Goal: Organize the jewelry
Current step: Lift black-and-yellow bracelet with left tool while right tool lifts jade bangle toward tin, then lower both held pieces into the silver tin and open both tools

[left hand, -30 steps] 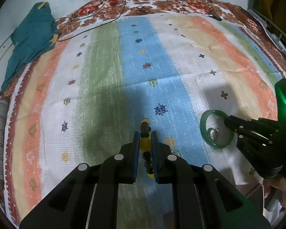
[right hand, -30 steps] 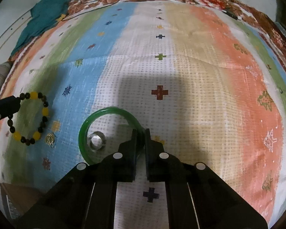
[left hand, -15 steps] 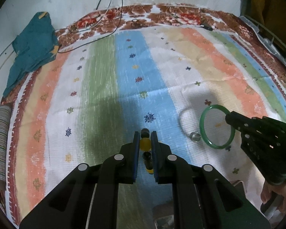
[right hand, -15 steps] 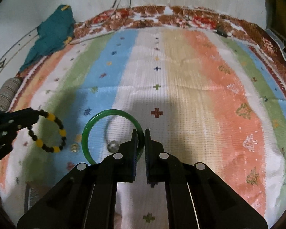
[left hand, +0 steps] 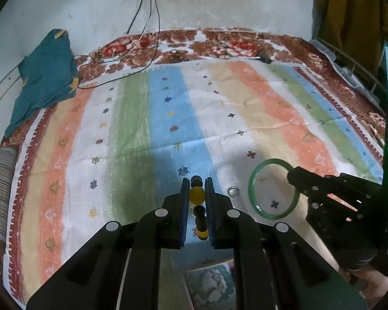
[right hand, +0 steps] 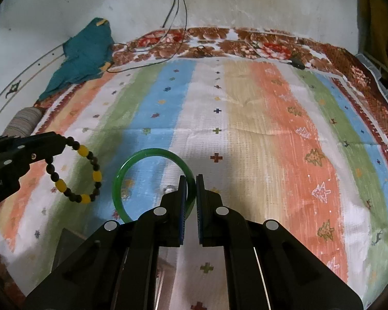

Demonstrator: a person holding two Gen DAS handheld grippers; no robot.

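Green glass or jade, by its look, the bangle (right hand: 152, 178) hangs in the air above the striped bedspread (right hand: 258, 134), its rim pinched between the nearly closed jaws of the right gripper (right hand: 191, 188). The left gripper (left hand: 197, 193) is likewise clamped narrow on a bead bracelet (right hand: 75, 173) of black and yellow beads, 1 yellow bead sitting right between its pads, with the loop dangling free from the grip as seen in the right wrist view. Both pieces are lifted clear of the cloth, and 2 small rings are left on it: a silver ring (left hand: 233, 191) lying just beside the bangle in the left wrist view, and what seems a gem-set ring (right hand: 125, 193) seen through the hoop. The bangle is held on a thin, smooth, curved edge, so I judge it could pivot or slip out on any jolt. The bracelet, gripped on round beads, might roll free or swing into the bangle.
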